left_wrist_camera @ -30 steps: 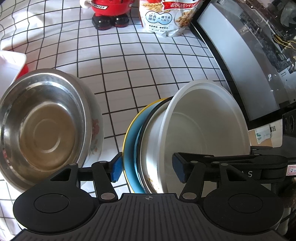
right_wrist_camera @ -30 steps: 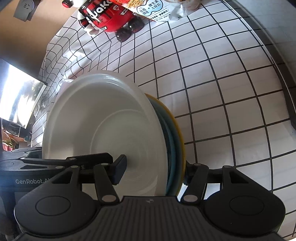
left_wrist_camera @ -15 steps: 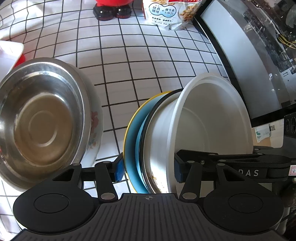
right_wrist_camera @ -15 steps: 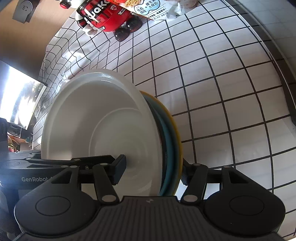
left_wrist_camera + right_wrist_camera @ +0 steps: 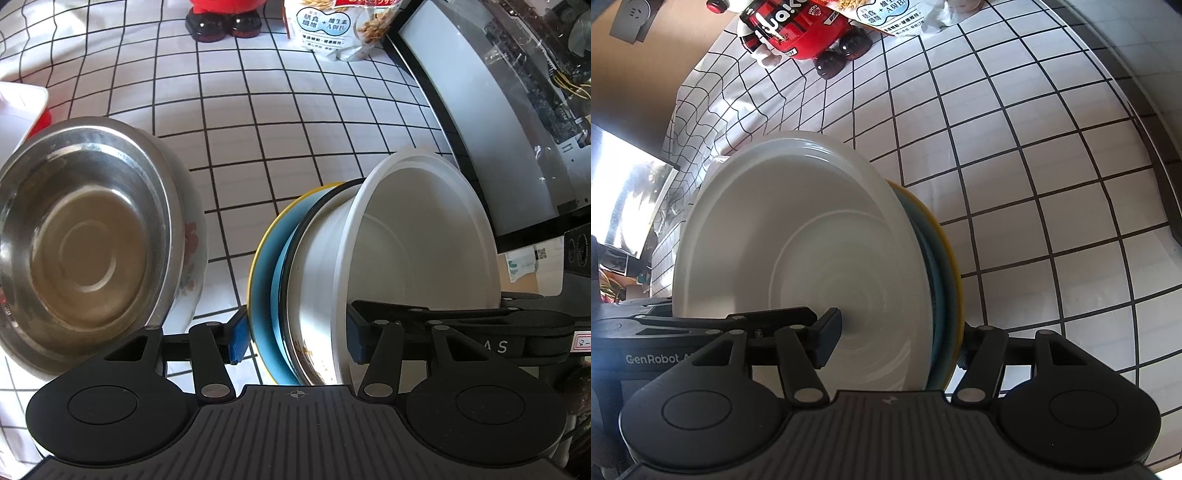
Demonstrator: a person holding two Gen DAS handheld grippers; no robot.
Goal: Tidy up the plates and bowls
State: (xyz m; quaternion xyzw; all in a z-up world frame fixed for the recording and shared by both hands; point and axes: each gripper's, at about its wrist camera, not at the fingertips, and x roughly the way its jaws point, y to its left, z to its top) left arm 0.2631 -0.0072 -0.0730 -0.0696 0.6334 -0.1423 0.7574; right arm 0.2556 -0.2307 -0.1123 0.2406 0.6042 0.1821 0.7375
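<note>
White bowl stack (image 5: 798,258) clenched by "GenRobot" left gripper (image 5: 295,336) & opening right gripper (image 5: 894,339); "Lucky"(?) figurine (image 5: 798,33).

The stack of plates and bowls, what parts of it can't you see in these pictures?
- Stack's bottom edge: hidden behind the left gripper body, left wrist view.
- Blue plate and steel bowl: only edges show; the white bowl covers them, right wrist view.
- Right gripper: its far finger sits behind the yellow plate.

On the gridded tablecloth (image 5: 295,155), a steel bowl (image 5: 85,236) sits left of nested bowls and plates (image 5: 417,243) held on edge; a figurine (image 5: 798,33) and cereal bag (image 5: 332,29) stand behind.
</note>
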